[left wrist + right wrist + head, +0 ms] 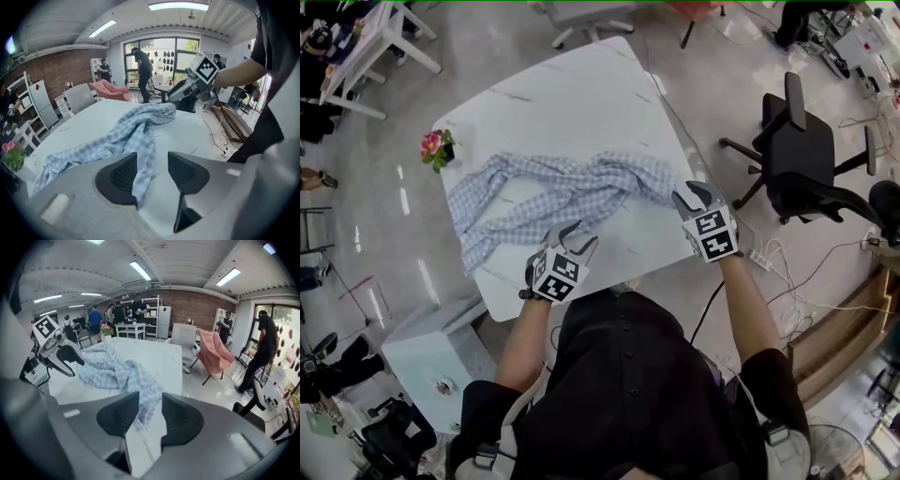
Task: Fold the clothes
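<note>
While I am going through the three feeds, I am listing first the checked shirt (pixel 572 192): blue and white, it is lying bunched in a long rumpled band across the near half of the white table (pixel 572 94), running from the table's left side to its right edge.

Left gripper (pixel 577 236): it is hovering over the near edge of the table, pointing down at the shirt's near fold. In the left gripper view, the left gripper (pixel 153 161) is standing with its jaws partly apart, and a strip of the shirt (pixel 136 131) is showing in the gap close beside the left pad. The pads are not pressing on it, so I am logging no hold.

Right gripper (pixel 692 195): it is sitting at the shirt's right end, by the table's right edge. In the right gripper view, the right gripper (pixel 150 404) is keeping a narrower gap. The end of the shirt (pixel 117 373) is showing through that gap, and I am seeing no grip there either.

Each gripper is also appearing in the other's view, above the cloth.

Surroundings I am noting:
- A small pot of flowers (pixel 438 147) is standing at the table's left corner, apart from the shirt.
- A black office chair (pixel 797 155) is standing on the floor to the right of the table.
- A power strip with cables (pixel 759 255) is lying on the floor near it.
- A white chair draped with a pink cloth (pixel 213 352) is standing beyond the table.
- Several people are standing in the background.
</note>
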Demonstrator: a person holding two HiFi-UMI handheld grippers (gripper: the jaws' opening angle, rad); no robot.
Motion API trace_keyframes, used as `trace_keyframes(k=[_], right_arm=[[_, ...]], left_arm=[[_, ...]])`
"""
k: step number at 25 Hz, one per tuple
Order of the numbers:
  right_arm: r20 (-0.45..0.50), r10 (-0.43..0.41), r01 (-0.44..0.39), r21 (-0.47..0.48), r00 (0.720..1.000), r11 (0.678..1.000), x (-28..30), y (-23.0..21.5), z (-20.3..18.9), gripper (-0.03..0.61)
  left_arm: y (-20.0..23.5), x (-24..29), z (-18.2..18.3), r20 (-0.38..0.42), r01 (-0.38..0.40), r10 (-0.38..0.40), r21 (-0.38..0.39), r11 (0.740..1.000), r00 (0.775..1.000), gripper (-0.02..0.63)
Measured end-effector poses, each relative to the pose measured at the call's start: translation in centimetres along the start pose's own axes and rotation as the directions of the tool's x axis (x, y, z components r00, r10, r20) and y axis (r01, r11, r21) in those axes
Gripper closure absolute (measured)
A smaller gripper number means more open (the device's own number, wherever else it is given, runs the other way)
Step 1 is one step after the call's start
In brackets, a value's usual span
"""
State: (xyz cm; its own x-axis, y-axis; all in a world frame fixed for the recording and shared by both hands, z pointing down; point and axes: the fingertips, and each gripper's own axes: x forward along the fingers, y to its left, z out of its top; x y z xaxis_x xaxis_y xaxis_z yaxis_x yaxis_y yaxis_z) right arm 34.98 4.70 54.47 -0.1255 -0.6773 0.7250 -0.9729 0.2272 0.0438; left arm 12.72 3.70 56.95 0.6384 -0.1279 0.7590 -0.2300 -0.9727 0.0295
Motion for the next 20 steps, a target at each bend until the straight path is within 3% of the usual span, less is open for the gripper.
trace_keyframes(k=[7, 10, 17, 20], right_arm=[[-0.102, 0.026, -0.025, 0.009, 0.994, 1.000, 4.2, -1.2, -0.5, 0.422], [-0.138, 0.053, -0.055, -0.012, 0.989, 0.998, 5.3, -0.8, -1.3, 0.387], [-0.163, 0.124, -0.121, 0.025, 0.979, 0.992, 6.2, 0.0, -2.3, 0.382], [-0.165, 0.156, -0.155, 0.015, 0.974, 0.988, 6.8, -0.3, -2.3, 0.349]], left_arm=[[2.7, 2.2, 0.1, -0.017, 0.037, -0.037, 0.014, 0.999, 0.999, 0.405], [3.2, 2.9, -0.1, -0.011, 0.060, -0.060, -0.001, 0.998, 0.998, 0.405], [2.2, 3.9, -0.5, -0.019, 0.078, -0.078, -0.023, 0.997, 0.997, 0.405], [2.3, 4.4, -0.2, -0.034, 0.060, -0.061, -0.033, 0.998, 0.998, 0.405]])
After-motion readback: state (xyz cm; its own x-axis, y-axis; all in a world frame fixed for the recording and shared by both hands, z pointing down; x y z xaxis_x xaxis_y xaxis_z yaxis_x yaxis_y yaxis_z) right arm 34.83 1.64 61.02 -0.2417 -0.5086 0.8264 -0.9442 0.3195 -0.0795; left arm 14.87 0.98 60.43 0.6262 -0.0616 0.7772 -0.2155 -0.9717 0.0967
